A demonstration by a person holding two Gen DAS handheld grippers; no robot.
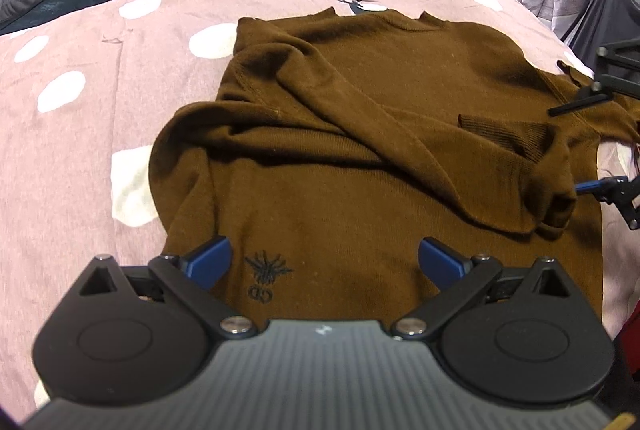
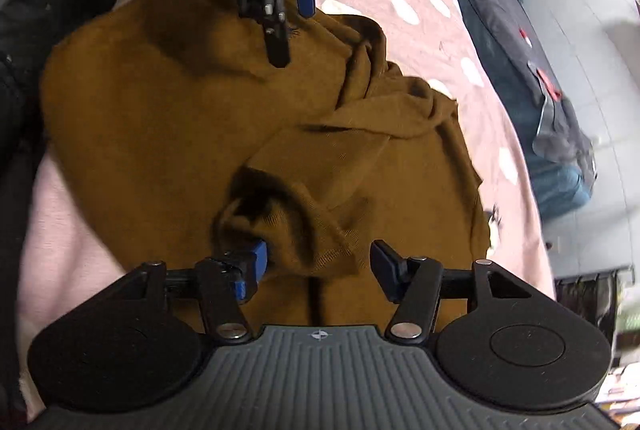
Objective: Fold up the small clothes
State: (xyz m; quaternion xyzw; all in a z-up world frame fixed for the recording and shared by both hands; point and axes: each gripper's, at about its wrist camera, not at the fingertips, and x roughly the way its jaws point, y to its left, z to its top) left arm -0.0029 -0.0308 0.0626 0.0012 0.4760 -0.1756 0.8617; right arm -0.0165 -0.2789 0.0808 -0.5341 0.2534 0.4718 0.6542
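Both tongs, left (image 1: 324,260) and right (image 2: 318,262), spread over brown sweater (image 1: 380,134); pink sheet (image 1: 80,150) beneath.

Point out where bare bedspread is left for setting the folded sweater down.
Free: pink dotted bedspread left of the brown sweater, and the strip beyond its collar. Crowded: the sweater's right edge, where the right gripper works, and where the left gripper hovers.
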